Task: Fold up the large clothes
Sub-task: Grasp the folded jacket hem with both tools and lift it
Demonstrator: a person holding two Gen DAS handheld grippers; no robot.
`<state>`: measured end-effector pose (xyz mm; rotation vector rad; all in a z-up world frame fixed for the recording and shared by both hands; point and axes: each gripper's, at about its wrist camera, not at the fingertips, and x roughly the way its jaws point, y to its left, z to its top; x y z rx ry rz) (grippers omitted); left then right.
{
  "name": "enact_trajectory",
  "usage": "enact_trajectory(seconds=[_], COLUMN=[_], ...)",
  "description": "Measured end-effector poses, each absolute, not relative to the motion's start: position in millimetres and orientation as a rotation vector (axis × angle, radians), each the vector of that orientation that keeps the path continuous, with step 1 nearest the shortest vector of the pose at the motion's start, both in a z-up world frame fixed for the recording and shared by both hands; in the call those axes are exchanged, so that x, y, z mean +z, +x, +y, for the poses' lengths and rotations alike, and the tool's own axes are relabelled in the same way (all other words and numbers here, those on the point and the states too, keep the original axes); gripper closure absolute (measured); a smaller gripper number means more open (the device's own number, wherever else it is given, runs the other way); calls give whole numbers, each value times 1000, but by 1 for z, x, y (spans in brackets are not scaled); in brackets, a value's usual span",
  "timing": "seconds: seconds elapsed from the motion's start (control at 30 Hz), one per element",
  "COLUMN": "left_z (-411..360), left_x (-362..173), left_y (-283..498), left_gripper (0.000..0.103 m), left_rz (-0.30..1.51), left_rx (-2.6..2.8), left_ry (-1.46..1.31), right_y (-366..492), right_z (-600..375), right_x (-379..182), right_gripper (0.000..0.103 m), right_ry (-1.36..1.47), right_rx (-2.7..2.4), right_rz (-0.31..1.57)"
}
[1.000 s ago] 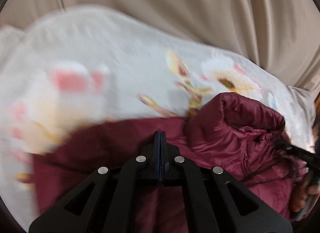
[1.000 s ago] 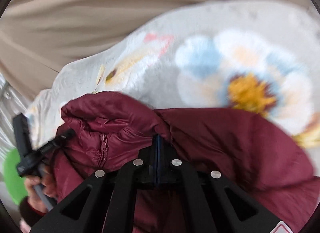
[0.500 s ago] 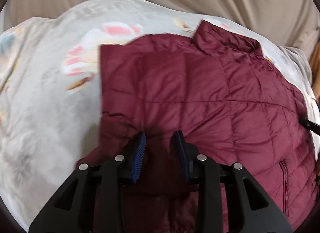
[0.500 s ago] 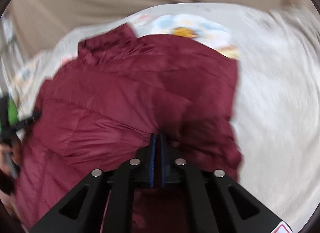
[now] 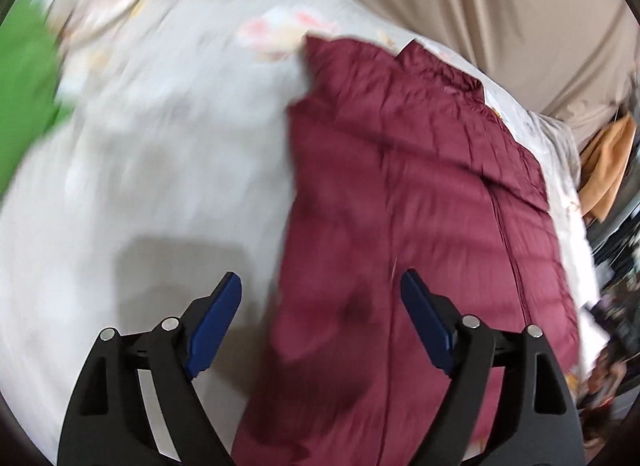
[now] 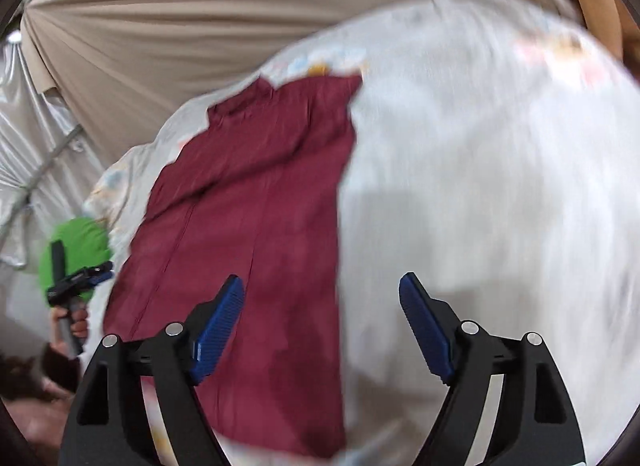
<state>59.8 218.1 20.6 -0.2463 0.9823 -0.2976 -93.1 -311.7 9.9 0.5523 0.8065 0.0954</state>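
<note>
Lay flat on the bed [image 5: 168,169]: red puffy jacket [image 5: 408,225], both grippers wide open, empty.
Looked soft, light, a bit slippery; best pinched at near hem by left gripper [image 5: 320,322] and right gripper [image 6: 320,322].

The quilted jacket [image 5: 420,225] was maroon, the bedspread [image 5: 160,153] off-white with faint pastel flowers, the curtain [image 6: 200,17] beige.
</note>
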Motion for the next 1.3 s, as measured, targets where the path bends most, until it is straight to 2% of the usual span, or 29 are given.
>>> enact_trajectory(seconds=[0.1,0.27,0.33,0.37,0.4,0.43,0.47,0.5,0.53,0.7,0.9,1.03,1.13,1.3], left_z=[239,228,222,220,220,220,222,223,225,233,245,249,235,185], left_x=[4,-5,-5,-5,-4,-3,0,5,10,57,138,174,187,174], left_y=[28,1,-2,-4,-4,-5,-7,-9,-12,-37,-73,-67,-33,68], left_gripper=[24,27,44,48,60,67,85,91,93,98,98,98,98,97], left_rz=[1027,1028,1014,1010,1001,992,978,952,931,764,514,424,444,546], left_rx=[-302,-377,-375,-383,-400,-407,-400,-387,-391,-464,-521,-526,-494,-337], left_ry=[-368,-399,-379,-382,-402,-414,-412,-405,-413,-463,-489,-495,-450,-303], right_y=[-118,-126,-122,-121,-119,-119,-119,-121,-122,-149,-186,-190,-163,-59], right_z=[-295,-264,-254,-250,-248,-249,-251,-252,-255,-244,-245,-261,-274,-305], right_x=[-12,-13,-12,-13,-13,-13,-12,-9,-6,47,119,156,169,166], right_gripper=[24,23,25,27,37,54,65,85,91,98,99,99,99,99], right_ry=[584,589,583,575,573,580,605,623,631,571,516,537,548,586], right_rx=[112,196,188,172,155,154,156,154,154,190,198,205,208,142], right_rz=[863,801,775,772,767,761,739,714,696,510,260,137,137,276])
